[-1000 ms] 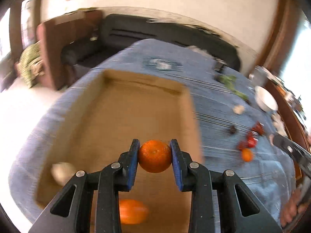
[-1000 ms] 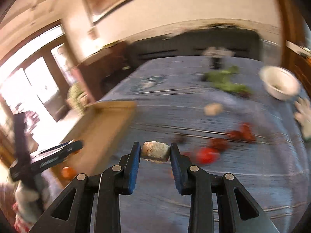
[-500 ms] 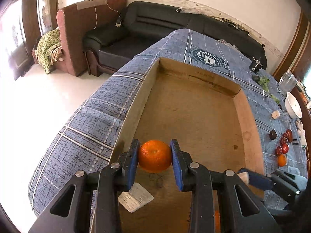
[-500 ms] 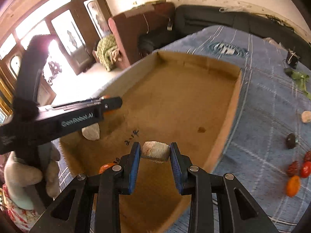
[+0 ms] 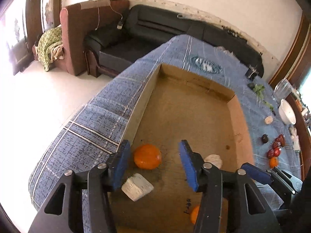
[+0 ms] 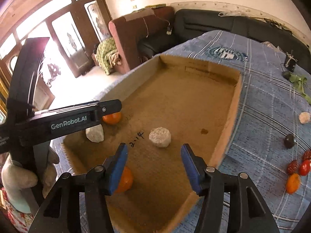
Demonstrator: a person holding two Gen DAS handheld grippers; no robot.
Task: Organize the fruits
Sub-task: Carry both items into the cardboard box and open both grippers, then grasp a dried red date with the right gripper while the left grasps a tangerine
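We hold both grippers over the box (image 5: 194, 104), which sits on the blue cloth (image 5: 93, 128). The left gripper (image 5: 154, 163) has just been opening and now stands released; the orange (image 5: 147, 156) lies on the box floor by the left wall, between the blue pads but untouched. A pale chunk (image 5: 137, 186) lies nearer us in the box. The right gripper (image 6: 154, 167) has likewise just been opening, released, and the white lump (image 6: 160, 136) rests mid-box ahead of its pads. A second orange (image 6: 124, 179) sits at the box's near end. Outside the box, right of it, a small orange fruit (image 6: 293, 183) and red fruits (image 6: 299, 167) lie on the cloth.
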